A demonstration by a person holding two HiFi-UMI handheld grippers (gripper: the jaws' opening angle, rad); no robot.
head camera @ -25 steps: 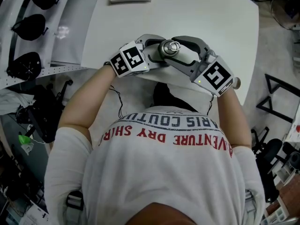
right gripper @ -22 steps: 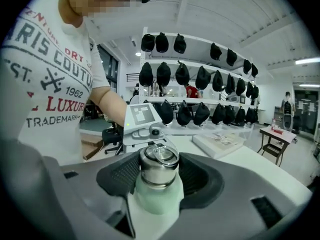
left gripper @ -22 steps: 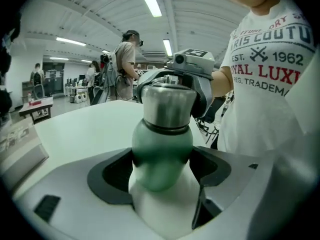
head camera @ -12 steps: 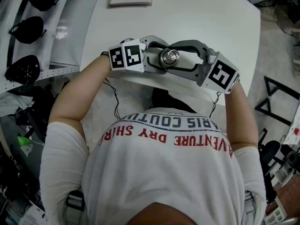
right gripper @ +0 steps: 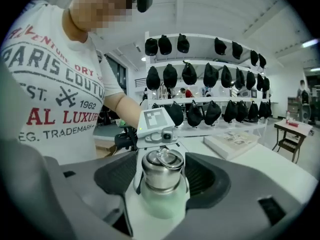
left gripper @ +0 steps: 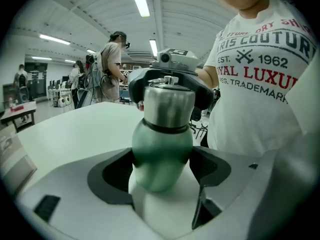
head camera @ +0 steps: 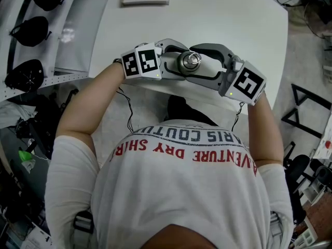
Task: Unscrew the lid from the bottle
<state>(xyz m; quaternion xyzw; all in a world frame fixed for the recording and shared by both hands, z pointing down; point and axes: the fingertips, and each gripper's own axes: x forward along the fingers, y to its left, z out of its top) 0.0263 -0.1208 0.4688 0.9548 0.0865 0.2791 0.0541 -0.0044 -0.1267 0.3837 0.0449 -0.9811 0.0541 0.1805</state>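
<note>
Left gripper (left gripper: 162, 170) clamped on the green bottle (left gripper: 161, 151) at the desk's (head camera: 218, 14) near edge. Right gripper (right gripper: 161, 180) jaws, just opening, flank the steel lid (right gripper: 161, 169).

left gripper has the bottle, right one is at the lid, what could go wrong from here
1. The right gripper has just been opening its jaws with the steel lid between them, pads off it. An off-centre re-grip might slip on the smooth metal.
2. The left gripper clamps the bottle by its rounded green body, so a hard twist could spin it in the pads.
</note>
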